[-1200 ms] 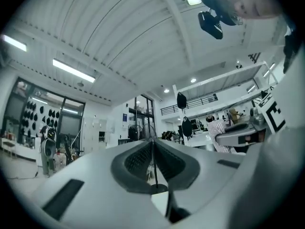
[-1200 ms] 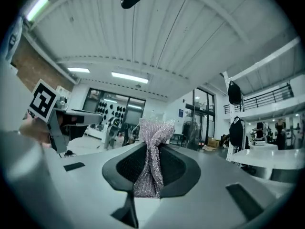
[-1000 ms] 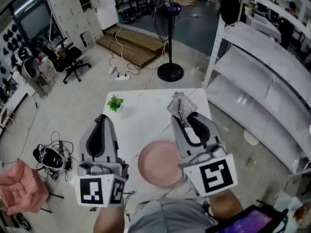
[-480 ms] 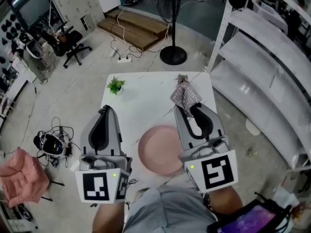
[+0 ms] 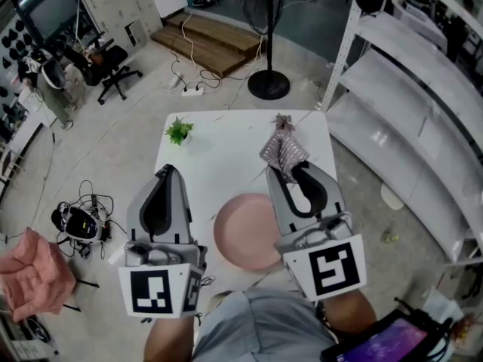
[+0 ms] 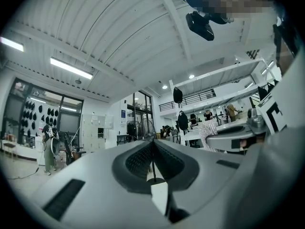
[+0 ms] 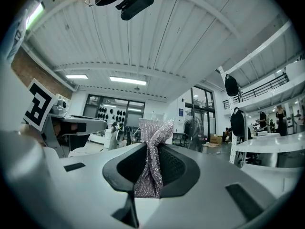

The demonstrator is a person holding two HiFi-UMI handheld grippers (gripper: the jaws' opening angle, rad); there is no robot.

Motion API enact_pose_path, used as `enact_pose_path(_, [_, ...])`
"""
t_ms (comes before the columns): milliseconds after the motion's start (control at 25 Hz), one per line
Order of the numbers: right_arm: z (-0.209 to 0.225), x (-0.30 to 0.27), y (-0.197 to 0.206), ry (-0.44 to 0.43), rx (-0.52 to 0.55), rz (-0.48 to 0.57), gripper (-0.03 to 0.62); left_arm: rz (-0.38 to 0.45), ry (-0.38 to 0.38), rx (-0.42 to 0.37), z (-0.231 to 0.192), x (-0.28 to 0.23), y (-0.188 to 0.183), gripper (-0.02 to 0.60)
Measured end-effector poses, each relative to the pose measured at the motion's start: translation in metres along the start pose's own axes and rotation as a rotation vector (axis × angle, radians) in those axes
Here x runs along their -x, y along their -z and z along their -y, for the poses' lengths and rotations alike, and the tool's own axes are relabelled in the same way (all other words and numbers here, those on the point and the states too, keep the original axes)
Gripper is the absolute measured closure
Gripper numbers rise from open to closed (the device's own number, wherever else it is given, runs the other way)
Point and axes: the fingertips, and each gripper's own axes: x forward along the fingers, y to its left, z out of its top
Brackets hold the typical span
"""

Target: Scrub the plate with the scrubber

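Head view shows one pink plate (image 5: 247, 232) on the white table (image 5: 219, 172), between two grippers, and one small green plant (image 5: 179, 132) near the far left corner. Left gripper view: the left gripper (image 6: 151, 144) has its jaws together, empty. Right gripper view: the right gripper (image 7: 151, 146) clamps one silvery scrubber (image 7: 153, 128).

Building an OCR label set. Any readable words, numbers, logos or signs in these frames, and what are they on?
No text can be read.
Cubes on the left gripper and right gripper: black-and-white square marker patterns, no lettering.
Small blue wall sign: too small to read.
Round pink plate and silvery mesh scrubber: no print visible.
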Motion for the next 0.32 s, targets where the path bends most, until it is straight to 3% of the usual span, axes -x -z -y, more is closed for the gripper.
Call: enact_pose_path(320, [-0.0078,0.0012,0.0034,-0.005,0.009,-0.005,0.507,0.005,0.010,-0.003,-0.0002,0.0035,0.0005,0.572])
